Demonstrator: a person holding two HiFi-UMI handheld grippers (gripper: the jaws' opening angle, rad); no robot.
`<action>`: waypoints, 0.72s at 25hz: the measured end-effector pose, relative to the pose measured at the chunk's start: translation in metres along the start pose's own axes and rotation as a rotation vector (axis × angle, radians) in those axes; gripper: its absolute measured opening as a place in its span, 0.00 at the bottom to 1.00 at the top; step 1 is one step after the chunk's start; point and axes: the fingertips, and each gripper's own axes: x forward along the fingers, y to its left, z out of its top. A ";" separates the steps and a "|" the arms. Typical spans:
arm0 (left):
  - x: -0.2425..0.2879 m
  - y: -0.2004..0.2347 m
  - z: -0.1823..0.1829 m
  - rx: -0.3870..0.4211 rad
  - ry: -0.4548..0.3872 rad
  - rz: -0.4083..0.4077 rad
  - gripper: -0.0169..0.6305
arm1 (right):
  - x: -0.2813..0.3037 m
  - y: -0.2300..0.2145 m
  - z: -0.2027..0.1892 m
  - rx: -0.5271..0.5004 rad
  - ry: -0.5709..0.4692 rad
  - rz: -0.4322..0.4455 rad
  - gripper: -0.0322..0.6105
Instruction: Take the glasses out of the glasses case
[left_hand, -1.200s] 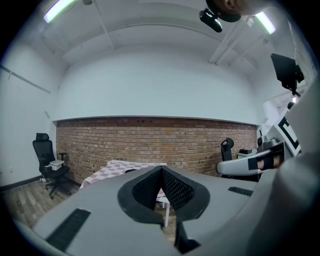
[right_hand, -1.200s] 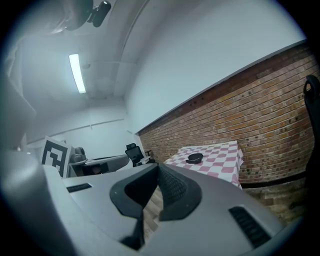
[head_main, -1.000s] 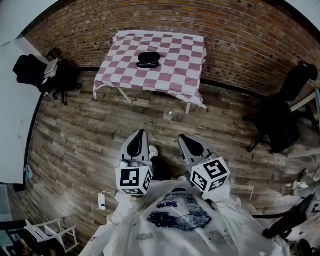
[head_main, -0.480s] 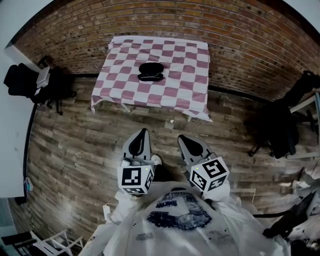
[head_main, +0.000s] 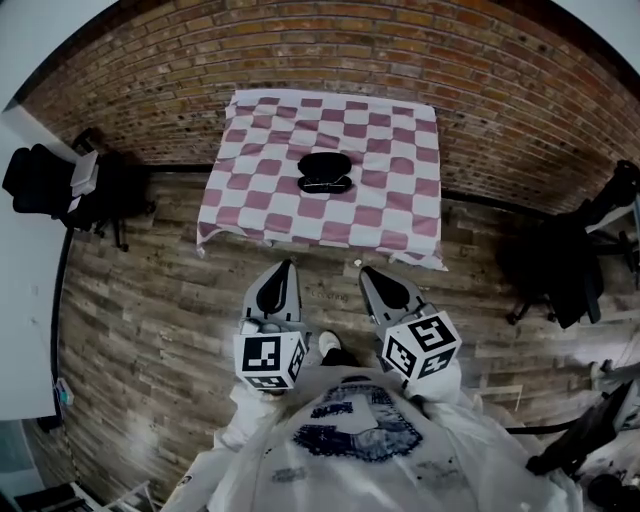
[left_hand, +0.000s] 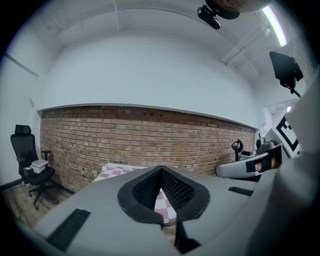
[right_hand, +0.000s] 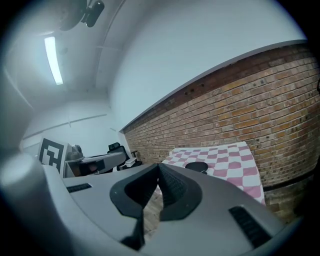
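Overhead, looking steeply down: a table (head_main: 232, 222) draped in a pink-and-white checked cloth (head_main: 400, 150) stands against a brick wall (head_main: 300, 50), with plank floor (head_main: 150, 300) in front of it

Black glasses case (head_main: 325, 172) lies on the cloth near the table's middle, nothing else beside it. It is too small to tell whether its lid is up or down

Person stands back from the table, white shirt (head_main: 350, 450) at the bottom of the view. Both tools are held low and close to the body, well apart from the case

Left hand-held gripper (head_main: 283, 268): jaws together, nothing between them, tip aimed toward the table's near edge. Its marker cube (head_main: 268, 360) sits behind it

Right hand-held gripper (head_main: 370, 278): jaws likewise together and empty, beside the left one and pointing the same way. The right gripper view has the case on the cloth, just right of the jaw tips

Black office chair (head_main: 45, 180) stands at the left by the wall, a pale stack (head_main: 82, 172) on it. Another dark chair (head_main: 565, 265) is at the right
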 end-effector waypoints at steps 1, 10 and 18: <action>0.003 0.008 0.000 0.003 0.003 -0.009 0.04 | 0.008 0.002 0.002 0.001 -0.006 -0.007 0.07; 0.015 0.065 -0.007 -0.004 0.010 -0.031 0.04 | 0.050 0.021 0.002 0.007 -0.015 -0.050 0.07; 0.022 0.074 -0.009 -0.023 0.013 -0.039 0.04 | 0.061 0.015 0.012 -0.001 -0.025 -0.080 0.07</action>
